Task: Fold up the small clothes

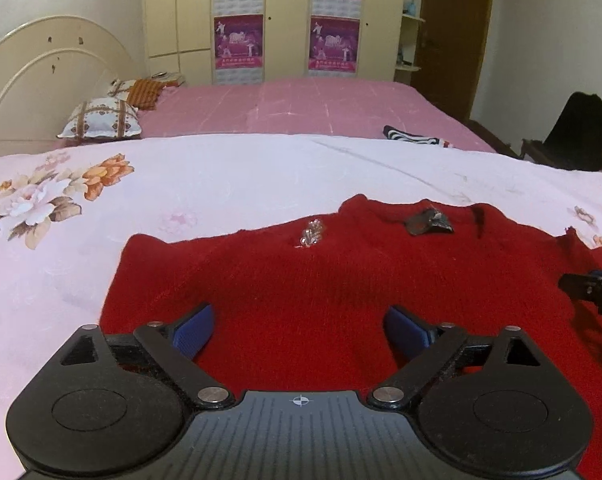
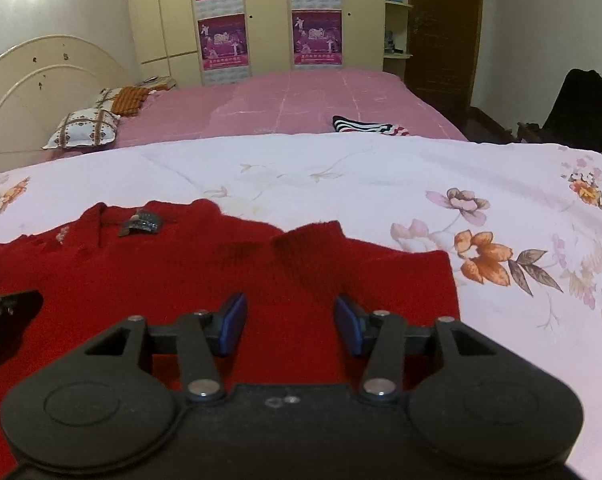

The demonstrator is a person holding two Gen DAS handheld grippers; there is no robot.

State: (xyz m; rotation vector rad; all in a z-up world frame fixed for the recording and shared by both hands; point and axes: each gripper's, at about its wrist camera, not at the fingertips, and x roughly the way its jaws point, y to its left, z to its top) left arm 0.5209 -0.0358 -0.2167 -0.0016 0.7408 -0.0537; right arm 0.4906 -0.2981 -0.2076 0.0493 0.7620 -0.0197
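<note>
A small red knitted sweater (image 1: 301, 276) lies spread on the white floral quilt (image 1: 205, 184), with a dark bow (image 1: 428, 222) and a shiny ornament (image 1: 311, 233) near its collar. My left gripper (image 1: 299, 330) is open and empty, low over the sweater's left half. My right gripper (image 2: 291, 322) is open and empty, low over the sweater's right half (image 2: 261, 280), near a folded-in sleeve cuff (image 2: 313, 236). The bow also shows in the right wrist view (image 2: 141, 222). Each gripper's tip shows at the edge of the other's view.
The quilt (image 2: 341, 176) covers a surface in front of a pink bed (image 1: 309, 108). A striped garment (image 2: 365, 125) lies on the bed's near edge. Pillows (image 1: 101, 120) and a headboard stand at the left; a wardrobe and a dark chair (image 1: 581, 136) stand behind.
</note>
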